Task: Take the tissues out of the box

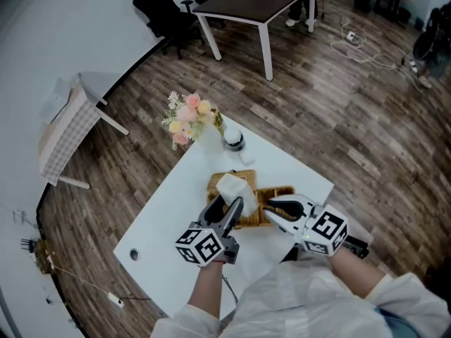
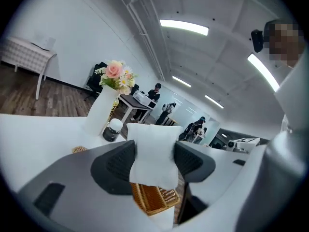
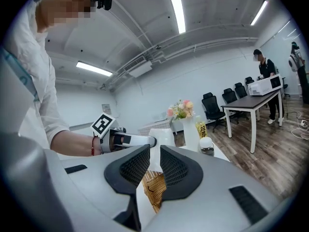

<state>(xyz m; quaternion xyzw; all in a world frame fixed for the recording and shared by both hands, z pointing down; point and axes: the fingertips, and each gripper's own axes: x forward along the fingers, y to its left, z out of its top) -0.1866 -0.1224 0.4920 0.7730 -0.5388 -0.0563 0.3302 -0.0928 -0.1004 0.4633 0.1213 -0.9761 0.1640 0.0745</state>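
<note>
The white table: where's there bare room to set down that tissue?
Widest bare patch: the near-left stretch of the table, between the wicker box and the small dark spot near the corner. A narrower strip runs along the right edge past the box. Crowded: the far corner, with flowers and jar, and the middle around the box.
</note>
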